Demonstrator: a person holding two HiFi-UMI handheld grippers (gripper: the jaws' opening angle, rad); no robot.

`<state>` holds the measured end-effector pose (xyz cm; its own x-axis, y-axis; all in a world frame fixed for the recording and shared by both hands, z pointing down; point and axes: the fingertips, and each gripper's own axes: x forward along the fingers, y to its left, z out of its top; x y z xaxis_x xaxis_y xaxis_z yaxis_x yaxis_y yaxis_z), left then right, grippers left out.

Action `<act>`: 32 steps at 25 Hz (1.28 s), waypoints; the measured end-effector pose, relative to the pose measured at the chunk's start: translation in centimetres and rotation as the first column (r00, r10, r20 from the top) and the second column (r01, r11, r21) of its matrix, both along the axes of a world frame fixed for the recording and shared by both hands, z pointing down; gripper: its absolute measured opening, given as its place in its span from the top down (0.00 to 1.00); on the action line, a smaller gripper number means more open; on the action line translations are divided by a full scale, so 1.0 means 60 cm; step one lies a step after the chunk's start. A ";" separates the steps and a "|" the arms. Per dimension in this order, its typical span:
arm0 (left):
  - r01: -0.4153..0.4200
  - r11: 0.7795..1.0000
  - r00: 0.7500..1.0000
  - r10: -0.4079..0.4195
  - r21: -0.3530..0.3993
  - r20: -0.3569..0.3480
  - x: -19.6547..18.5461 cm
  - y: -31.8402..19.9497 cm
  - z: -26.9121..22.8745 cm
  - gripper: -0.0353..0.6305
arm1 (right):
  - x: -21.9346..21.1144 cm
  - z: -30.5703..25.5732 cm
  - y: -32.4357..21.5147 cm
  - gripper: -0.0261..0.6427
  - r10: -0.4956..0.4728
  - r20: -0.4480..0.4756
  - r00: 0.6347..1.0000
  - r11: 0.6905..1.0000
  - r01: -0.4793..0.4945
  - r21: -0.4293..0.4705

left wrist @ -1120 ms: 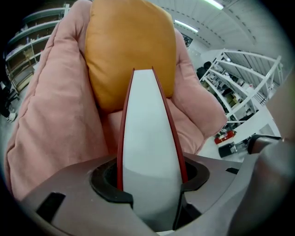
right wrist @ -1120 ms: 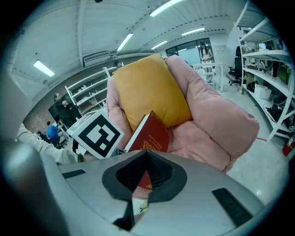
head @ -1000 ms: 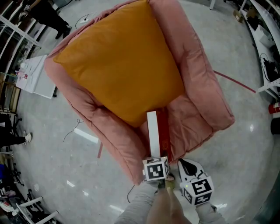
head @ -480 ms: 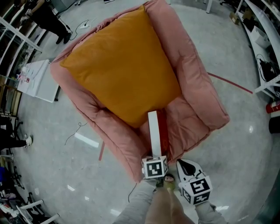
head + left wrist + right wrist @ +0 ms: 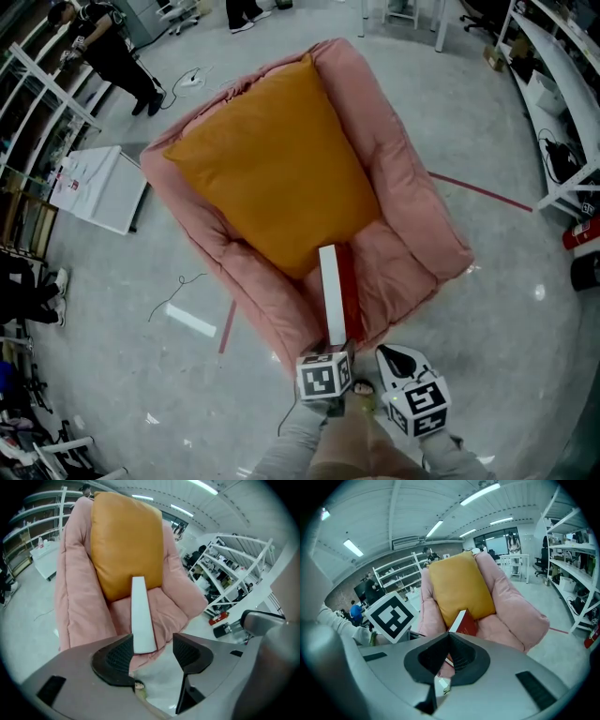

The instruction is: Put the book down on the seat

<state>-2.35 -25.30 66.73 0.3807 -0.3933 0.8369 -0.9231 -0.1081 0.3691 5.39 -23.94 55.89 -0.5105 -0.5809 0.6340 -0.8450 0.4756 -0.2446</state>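
A red book [image 5: 337, 291] with white page edges stands on edge on the seat [image 5: 389, 267] of a pink armchair [image 5: 412, 206], in front of an orange cushion [image 5: 272, 178]. My left gripper [image 5: 335, 350] is at the book's near end. In the left gripper view the book [image 5: 142, 616] sits between the jaws of the left gripper [image 5: 150, 649], close to the left pad [image 5: 117, 656] and well apart from the right one. The jaws are closing. My right gripper [image 5: 450, 656] is shut and empty just right of the left one, with the book [image 5: 465, 623] beyond it.
A white board [image 5: 98, 187] lies on the floor left of the armchair, and a person [image 5: 112, 52] stands at the far left. Metal shelving [image 5: 562, 103] runs along the right. A red tape line [image 5: 478, 190] and a thin cable [image 5: 173, 291] cross the concrete floor.
The head view has pulled back, so the armchair looks smaller and lower. The book stays upright on the seat. The left gripper has drawn slightly back toward me.
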 end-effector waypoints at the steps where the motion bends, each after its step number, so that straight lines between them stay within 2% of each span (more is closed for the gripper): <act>1: 0.005 1.000 1.000 -0.004 0.021 -0.012 0.002 0.005 -0.015 0.57 | 0.003 -0.008 0.005 0.95 -0.003 0.001 1.000 1.000 0.003 0.008; 6: 0.041 0.990 0.997 -0.032 0.132 -0.069 0.012 0.030 -0.095 0.84 | 0.015 -0.043 0.031 0.95 -0.008 0.015 1.000 0.999 0.008 0.035; 8: 0.040 0.985 0.997 -0.029 0.167 -0.070 0.018 0.043 -0.125 0.89 | 0.020 -0.053 0.044 0.95 -0.021 0.015 1.000 0.999 0.020 0.044; 12: 0.045 0.977 0.996 -0.028 0.210 -0.086 0.021 0.062 -0.178 0.93 | 0.019 -0.073 0.064 0.95 -0.045 0.019 0.999 0.997 0.043 0.065; 18: 0.043 0.968 0.997 -0.027 0.248 -0.066 0.023 0.093 -0.244 0.94 | 0.019 -0.111 0.094 0.95 -0.048 0.072 0.996 0.996 0.043 0.076; 23: 0.046 0.960 0.998 -0.031 0.275 -0.061 0.021 0.113 -0.280 0.94 | 0.015 -0.139 0.112 0.95 -0.087 0.080 0.993 0.991 0.078 0.106; 32: 0.085 0.944 0.990 -0.044 0.320 -0.133 0.022 0.128 -0.334 0.94 | 0.004 -0.182 0.129 0.95 -0.167 0.071 0.983 0.971 0.151 0.185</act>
<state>-1.03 -17.65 46.67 0.4371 -0.6623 0.6085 -0.8819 -0.1826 0.4347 5.63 -16.19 44.95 -0.6530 -0.5873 0.4782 -0.7347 0.6446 -0.2117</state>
